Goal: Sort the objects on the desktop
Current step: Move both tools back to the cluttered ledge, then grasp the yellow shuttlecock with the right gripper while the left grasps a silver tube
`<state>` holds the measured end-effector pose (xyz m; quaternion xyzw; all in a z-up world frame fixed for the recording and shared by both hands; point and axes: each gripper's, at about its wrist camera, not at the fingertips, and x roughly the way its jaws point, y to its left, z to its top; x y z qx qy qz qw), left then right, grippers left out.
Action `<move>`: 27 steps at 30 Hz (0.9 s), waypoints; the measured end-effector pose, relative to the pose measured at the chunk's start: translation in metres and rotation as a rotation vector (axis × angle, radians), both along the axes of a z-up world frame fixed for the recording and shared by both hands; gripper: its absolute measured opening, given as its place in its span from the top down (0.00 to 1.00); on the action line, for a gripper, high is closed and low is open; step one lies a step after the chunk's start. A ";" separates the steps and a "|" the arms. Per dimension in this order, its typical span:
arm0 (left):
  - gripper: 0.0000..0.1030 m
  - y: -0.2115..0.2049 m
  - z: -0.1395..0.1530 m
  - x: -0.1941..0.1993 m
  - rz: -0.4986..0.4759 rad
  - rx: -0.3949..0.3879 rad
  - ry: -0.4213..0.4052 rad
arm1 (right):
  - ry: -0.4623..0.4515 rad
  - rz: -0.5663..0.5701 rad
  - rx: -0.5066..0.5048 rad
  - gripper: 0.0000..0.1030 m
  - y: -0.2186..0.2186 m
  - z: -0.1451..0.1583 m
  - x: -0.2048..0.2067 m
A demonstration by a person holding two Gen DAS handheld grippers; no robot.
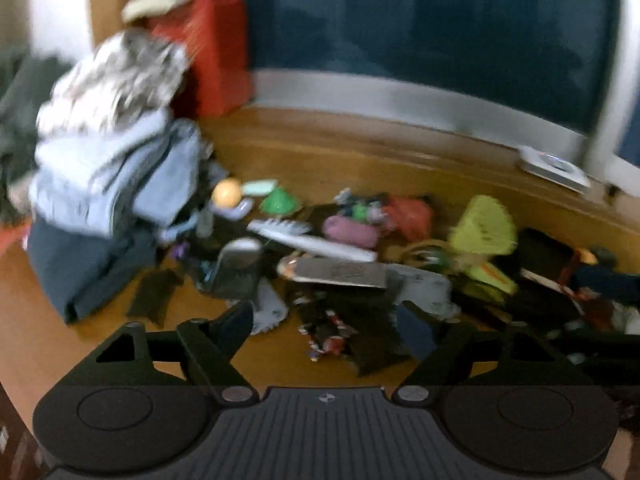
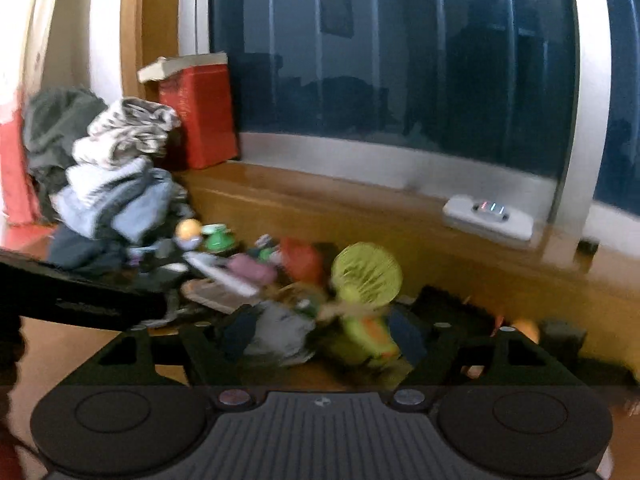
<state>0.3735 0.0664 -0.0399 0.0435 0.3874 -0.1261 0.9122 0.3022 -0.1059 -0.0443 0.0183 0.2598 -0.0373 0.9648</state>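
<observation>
A jumble of small objects lies across the wooden desk [image 1: 328, 160]: a yellow-green mini fan [image 1: 484, 228], a white comb [image 1: 312, 240], a pink case [image 1: 350, 232], an orange ball [image 1: 226, 194] and a green toy [image 1: 280, 202]. My left gripper [image 1: 326, 328] hovers open above the near part of the pile, nothing between its fingers. In the right wrist view the mini fan [image 2: 366, 276] stands just ahead of my right gripper [image 2: 324, 336], which is open and holds nothing. The left gripper's black body [image 2: 80, 300] shows at that view's left. Both views are motion-blurred.
A heap of folded clothes [image 1: 116, 184] fills the left of the desk, with a red box [image 1: 212, 52] behind it. A white device [image 2: 490, 220] rests on the ledge under the dark window [image 2: 400, 60]. Bare wood [image 1: 60, 340] shows at the near left.
</observation>
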 end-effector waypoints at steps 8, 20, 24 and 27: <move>0.38 0.012 -0.035 0.045 0.021 -0.011 0.063 | 0.017 0.032 -0.110 0.47 -0.013 -0.026 0.055; 0.31 0.005 -0.071 0.129 0.093 -0.223 0.181 | 0.120 0.050 -0.083 0.49 -0.033 -0.068 0.098; 0.29 0.008 -0.077 0.134 0.116 -0.273 0.201 | 0.129 0.045 -0.056 0.74 -0.037 -0.072 0.096; 0.37 0.010 -0.077 0.128 0.116 -0.285 0.194 | 0.114 0.062 -0.049 0.92 -0.034 -0.070 0.091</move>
